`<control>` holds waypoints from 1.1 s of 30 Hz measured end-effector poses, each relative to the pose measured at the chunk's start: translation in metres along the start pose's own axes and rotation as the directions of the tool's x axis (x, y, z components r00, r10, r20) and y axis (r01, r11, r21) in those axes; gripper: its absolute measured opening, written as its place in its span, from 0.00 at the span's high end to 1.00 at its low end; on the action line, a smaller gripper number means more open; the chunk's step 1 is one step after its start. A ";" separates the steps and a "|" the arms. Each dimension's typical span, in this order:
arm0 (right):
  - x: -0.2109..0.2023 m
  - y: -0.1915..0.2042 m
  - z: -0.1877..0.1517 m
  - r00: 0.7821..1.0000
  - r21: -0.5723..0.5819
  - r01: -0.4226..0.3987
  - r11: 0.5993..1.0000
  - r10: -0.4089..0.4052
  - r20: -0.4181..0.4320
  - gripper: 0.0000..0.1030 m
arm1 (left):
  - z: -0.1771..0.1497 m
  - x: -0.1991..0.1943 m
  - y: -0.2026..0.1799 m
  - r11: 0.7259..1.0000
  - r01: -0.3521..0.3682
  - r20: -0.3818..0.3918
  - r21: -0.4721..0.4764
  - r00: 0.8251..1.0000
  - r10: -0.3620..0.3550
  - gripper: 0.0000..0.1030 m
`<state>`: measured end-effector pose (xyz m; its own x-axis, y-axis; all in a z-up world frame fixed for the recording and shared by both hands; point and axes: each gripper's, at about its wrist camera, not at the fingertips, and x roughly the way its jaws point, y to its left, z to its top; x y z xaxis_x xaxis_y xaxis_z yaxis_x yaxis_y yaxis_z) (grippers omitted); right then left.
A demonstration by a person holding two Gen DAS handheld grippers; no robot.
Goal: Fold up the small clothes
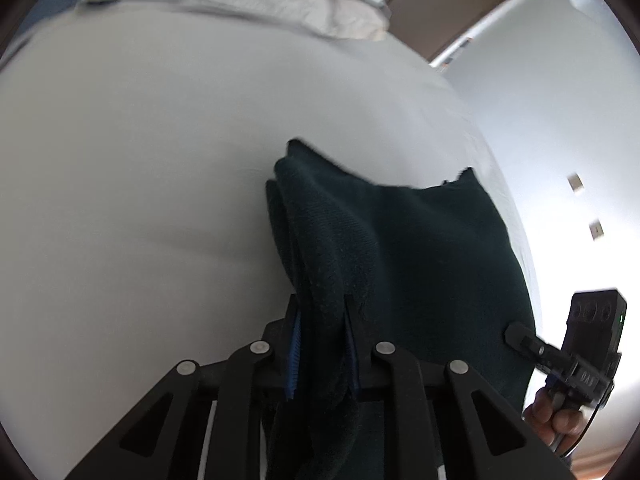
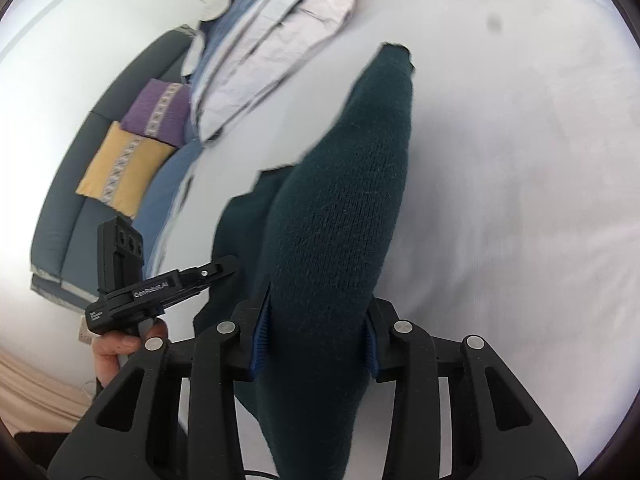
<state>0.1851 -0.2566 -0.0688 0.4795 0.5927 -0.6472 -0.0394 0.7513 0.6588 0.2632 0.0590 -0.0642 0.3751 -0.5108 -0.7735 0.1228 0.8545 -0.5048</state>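
Observation:
A dark green knitted garment [image 1: 420,248] lies partly on the white bed sheet [image 1: 160,160]. One bunched edge of it rises into my left gripper [image 1: 320,312], whose blue pads press on the thick fold between them. In the right wrist view the same garment [image 2: 352,184] stretches forward from my right gripper [image 2: 316,320], and it fills the gap between that gripper's blue pads. Each gripper shows in the other's view: the right gripper [image 1: 560,352] at the garment's right edge, the left gripper [image 2: 160,284] at its left edge, each held by a hand.
A folded pale quilt with dark piping [image 2: 272,40] lies at the far end of the bed [image 2: 520,160]. Beyond the bed's edge stands a grey sofa with a purple cushion [image 2: 156,112] and a yellow cushion [image 2: 120,164]. A brown door [image 1: 452,4] is in the white wall.

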 end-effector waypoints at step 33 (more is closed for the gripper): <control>-0.205 -0.106 -0.215 0.974 0.252 0.036 0.967 -0.091 0.208 0.55 | -0.201 -0.050 -0.062 0.986 -0.127 0.153 0.106 0.982 0.109 0.55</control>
<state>-0.0977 -0.3954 -0.0883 0.6529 0.4484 -0.6104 0.2004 0.6749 0.7101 0.0527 0.0128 -0.0715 0.5227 -0.3937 -0.7562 0.1715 0.9174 -0.3591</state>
